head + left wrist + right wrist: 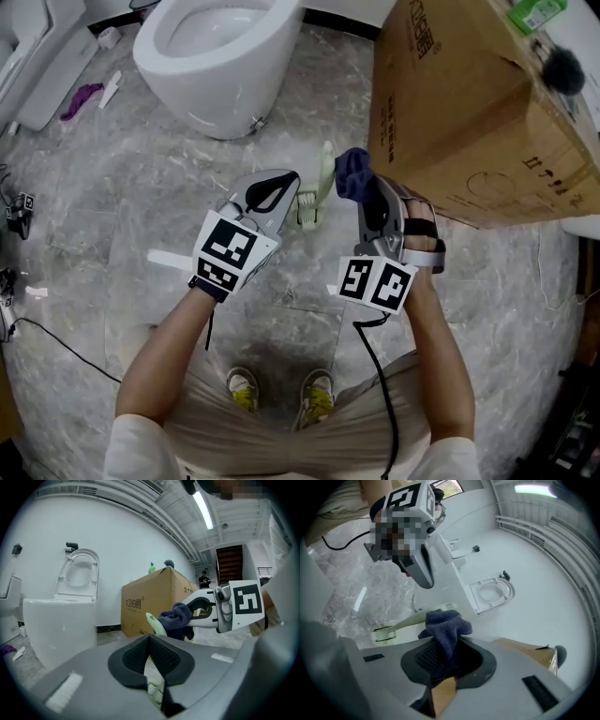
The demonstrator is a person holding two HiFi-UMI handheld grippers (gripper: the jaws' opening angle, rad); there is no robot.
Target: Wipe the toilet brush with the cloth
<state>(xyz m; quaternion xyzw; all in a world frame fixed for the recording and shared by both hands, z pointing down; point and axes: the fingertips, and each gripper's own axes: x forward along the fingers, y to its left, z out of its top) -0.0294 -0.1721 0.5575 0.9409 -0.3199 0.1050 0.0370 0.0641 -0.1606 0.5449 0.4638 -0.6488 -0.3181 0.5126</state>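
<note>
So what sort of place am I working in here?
Probably a mock bathroom in a big hall: a toilet stands on a marbled floor beside a large cardboard box, under a high ceiling with a strip light.

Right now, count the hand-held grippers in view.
2. The left hand-held gripper grips the toilet brush; the right hand-held gripper, beside it, grips the cloth.
</note>
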